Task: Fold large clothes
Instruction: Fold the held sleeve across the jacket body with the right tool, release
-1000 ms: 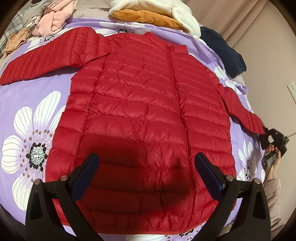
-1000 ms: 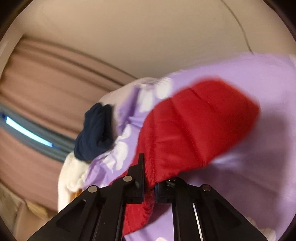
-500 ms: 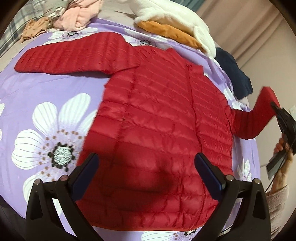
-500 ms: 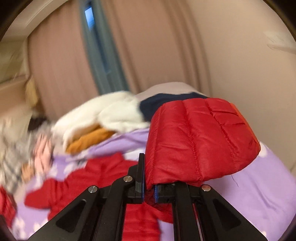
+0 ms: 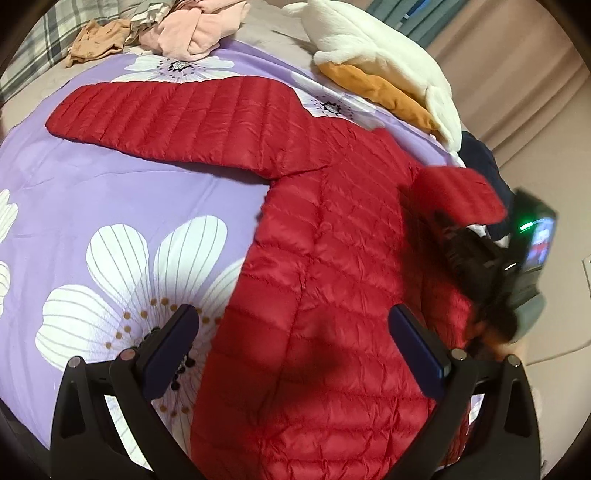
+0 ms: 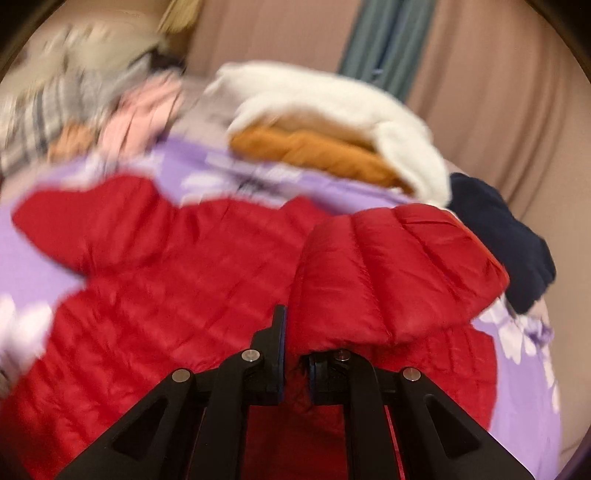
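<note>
The red puffer jacket point(image 5: 332, 295) is laid front-up on the bed's purple flowered sheet point(image 5: 129, 192); one sleeve point(image 5: 177, 114) is left stretched out flat beside the jacket's body, not yet folded. The right tool point(image 6: 293, 343) is clamped on the other sleeve's cuff point(image 6: 388, 273), which is held raised above the jacket's chest, judged so that it can be folded inward across the front. The left tool point(image 5: 291, 347) is held over the jacket's lower half with its jaws wide apart and nothing between them. Beyond the jacket's collar, a white and orange garment point(image 5: 384, 70), a navy garment point(image 6: 502, 243) and pink clothes point(image 5: 195, 29) are piled; beige curtains point(image 6: 498, 92) are seen behind.
</note>
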Motion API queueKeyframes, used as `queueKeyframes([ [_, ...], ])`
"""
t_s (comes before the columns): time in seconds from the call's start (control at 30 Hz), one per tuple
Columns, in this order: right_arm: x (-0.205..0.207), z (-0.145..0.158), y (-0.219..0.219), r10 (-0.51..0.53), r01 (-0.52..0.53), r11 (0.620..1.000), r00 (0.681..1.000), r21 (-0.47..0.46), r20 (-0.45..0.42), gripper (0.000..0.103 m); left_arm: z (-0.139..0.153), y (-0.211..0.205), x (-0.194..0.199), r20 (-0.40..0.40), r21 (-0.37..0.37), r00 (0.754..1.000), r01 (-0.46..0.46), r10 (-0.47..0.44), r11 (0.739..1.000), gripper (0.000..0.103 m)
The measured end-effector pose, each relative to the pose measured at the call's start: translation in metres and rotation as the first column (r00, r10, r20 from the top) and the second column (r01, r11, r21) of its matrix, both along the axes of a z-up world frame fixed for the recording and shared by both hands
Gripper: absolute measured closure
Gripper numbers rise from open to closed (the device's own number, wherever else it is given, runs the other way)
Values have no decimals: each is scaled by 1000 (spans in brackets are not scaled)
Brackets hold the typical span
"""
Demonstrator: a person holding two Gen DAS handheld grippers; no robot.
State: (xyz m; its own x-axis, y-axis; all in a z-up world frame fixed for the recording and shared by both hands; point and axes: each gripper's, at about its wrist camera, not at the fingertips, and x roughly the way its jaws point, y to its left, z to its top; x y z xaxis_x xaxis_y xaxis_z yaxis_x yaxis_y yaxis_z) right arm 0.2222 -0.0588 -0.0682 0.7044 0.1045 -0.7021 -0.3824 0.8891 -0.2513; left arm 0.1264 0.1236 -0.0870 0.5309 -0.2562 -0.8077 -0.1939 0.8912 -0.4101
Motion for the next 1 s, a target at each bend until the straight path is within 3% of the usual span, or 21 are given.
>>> queueKeyframes([
  [0.07,-8,-11,0,55,-57,997,998,-51,-33,93,-1,5,4,2,-13,1000,-7,7,1000,0],
  [0.17,-14,-32,15,111,-112,978,994,-179,-13,93,0,14,9,5,-25,999,-31,31,999,0],
  [0.23,-19,-31,12,140,-139,973,990,-185,-10,92,1,17,13,10,-41,999,-41,42,998,0],
  [0.37,-19,-12,-18,121,-123,992,991,-18,-60,82,5,13,26,20,-58,1000,-23,24,998,0],
  [0.47,-22,0,-50,125,-109,983,987,145,-102,80,9,2,42,36,-82,999,21,-18,996,0],
  [0.6,-26,1,-97,88,-32,941,984,337,-155,79,13,-18,71,61,-128,995,84,-76,988,1],
  [0.7,-27,-5,-129,71,37,877,976,479,-206,79,14,-40,94,82,-176,988,146,-134,974,1],
  [0.8,-24,-9,-152,-22,119,868,979,482,-202,79,13,-64,117,99,-185,979,197,-181,963,7],
  [0.9,-19,-17,-171,-115,210,858,968,468,-222,79,6,-83,137,99,-195,969,243,-227,950,30],
  [1.0,-14,-26,-177,-177,259,869,958,422,-225,79,-8,-92,150,72,-177,968,249,-240,952,40],
])
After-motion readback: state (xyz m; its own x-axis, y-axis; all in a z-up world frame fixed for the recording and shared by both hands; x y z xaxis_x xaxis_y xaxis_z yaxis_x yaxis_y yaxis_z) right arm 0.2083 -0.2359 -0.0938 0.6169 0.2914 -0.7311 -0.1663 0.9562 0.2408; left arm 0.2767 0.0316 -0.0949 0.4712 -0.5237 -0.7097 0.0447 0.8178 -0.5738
